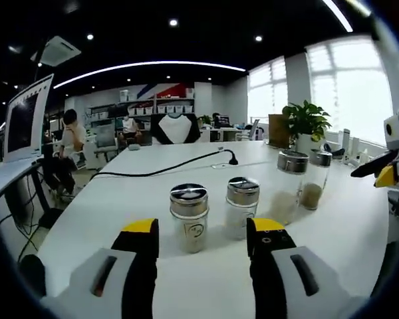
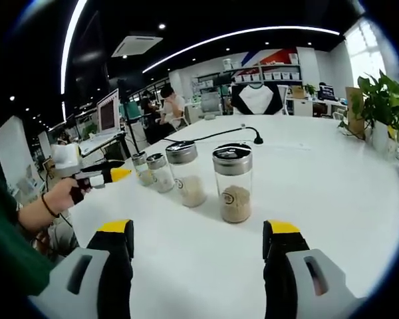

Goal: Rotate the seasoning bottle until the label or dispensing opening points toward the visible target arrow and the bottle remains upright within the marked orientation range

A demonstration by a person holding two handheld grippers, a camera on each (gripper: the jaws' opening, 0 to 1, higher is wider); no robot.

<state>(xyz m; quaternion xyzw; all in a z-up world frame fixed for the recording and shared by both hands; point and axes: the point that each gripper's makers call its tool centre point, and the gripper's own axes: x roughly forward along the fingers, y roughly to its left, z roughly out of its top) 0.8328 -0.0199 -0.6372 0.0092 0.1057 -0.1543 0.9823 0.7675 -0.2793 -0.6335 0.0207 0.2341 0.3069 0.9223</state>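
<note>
The four bottles stand in a close row on the white table [image 2: 346,199], and that is my main worry; if I reach for one with jaws this wide, a finger could clip its neighbour and tip it, since the gaps between them look narrow; a glass jar with a steel cap may also slip in the pads if I twist it too fast, and it would lean out of upright; I see no target arrow on the table, so I could turn the label the wrong way.

My right gripper [image 2: 198,240] is spread wide and holds nothing; the nearest bottle [image 2: 233,183] stands at twelve o'clock just beyond the tips, its round label facing me, apart from both fingers.

My left gripper [image 1: 203,239] is likewise wide apart and empty; from that end, the end bottle [image 1: 189,217] sits at about eleven o'clock between the tips and just past them, not touching; the next bottle [image 1: 241,207] is at one o'clock, just beside it.
</note>
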